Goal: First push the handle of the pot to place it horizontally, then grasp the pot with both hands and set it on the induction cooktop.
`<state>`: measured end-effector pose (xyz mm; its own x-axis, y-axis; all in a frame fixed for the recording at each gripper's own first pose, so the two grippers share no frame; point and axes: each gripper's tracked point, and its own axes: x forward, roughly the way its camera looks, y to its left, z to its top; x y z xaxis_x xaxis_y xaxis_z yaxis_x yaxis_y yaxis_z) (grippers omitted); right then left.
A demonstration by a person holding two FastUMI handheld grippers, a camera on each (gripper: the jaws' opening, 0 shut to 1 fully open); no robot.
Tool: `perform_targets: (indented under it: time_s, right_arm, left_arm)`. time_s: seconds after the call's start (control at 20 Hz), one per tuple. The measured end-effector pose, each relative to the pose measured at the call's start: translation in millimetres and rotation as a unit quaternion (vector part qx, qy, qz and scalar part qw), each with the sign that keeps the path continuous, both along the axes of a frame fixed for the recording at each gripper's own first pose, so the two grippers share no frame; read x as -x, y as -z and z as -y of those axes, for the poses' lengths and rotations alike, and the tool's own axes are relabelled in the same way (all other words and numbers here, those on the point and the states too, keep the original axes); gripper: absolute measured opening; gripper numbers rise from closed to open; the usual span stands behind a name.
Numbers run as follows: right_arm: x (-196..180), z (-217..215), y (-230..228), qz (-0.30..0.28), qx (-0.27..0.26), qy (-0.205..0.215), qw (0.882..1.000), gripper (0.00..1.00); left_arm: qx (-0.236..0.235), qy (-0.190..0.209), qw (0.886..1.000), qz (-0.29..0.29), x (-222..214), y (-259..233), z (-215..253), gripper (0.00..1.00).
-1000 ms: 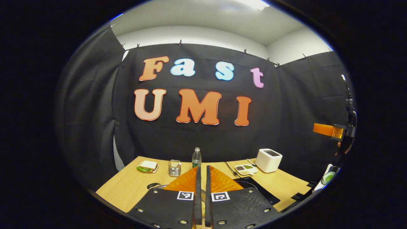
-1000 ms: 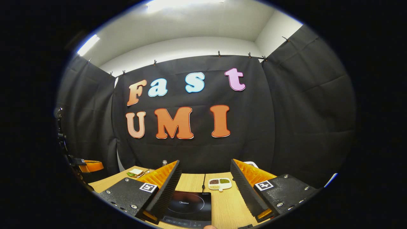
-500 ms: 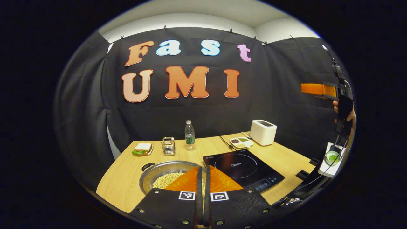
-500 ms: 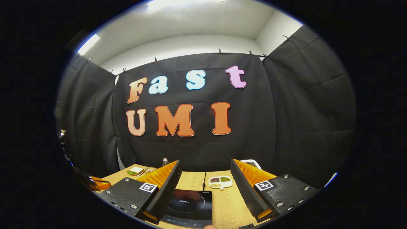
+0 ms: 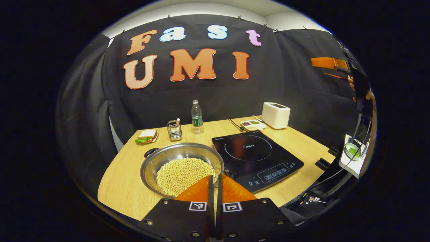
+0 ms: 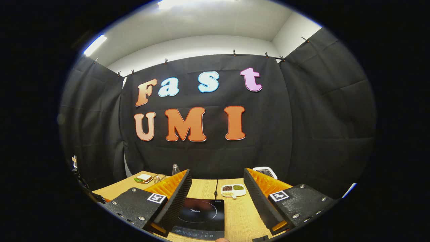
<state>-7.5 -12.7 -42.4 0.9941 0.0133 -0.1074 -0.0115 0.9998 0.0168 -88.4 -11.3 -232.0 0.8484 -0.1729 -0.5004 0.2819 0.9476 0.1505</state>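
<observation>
A steel pot [image 5: 158,160] holding pale beans [image 5: 181,172] stands on the wooden table [image 5: 121,188], left of the black induction cooktop [image 5: 255,158]. One black pot handle [image 5: 150,152] points to the far left. The other handle [image 5: 230,174] sits at the near right, against the cooktop's edge. My left gripper [image 5: 214,178] is shut and empty, its tips above the pot's near rim. My right gripper [image 6: 217,173] is open and empty, high above the cooktop [image 6: 201,216]. In the left gripper view the right gripper [image 5: 331,63] hangs far up on the right, held by a hand [image 5: 361,90].
Along the table's back stand a sandwich on a plate [image 5: 146,136], a wire holder [image 5: 174,130], a water bottle [image 5: 197,117], a divided dish [image 5: 252,125] and a white toaster [image 5: 275,115]. A small bowl [image 5: 351,151] sits on a stand off the table's right edge.
The left gripper view has tilted down, so the pot and the whole cooktop have come into sight beyond the shut fingers. The right gripper stays open and has barely shifted.
</observation>
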Motion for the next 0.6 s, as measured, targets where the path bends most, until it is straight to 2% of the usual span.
perform_targets:
  time_s: [0.6]
  right_arm:
    - [-1,-10,16,-0.018,0.009,-0.004,1.000,0.96]
  left_arm:
    - [0.011,0.006,0.994,-0.105,21,82,-5,0.03]
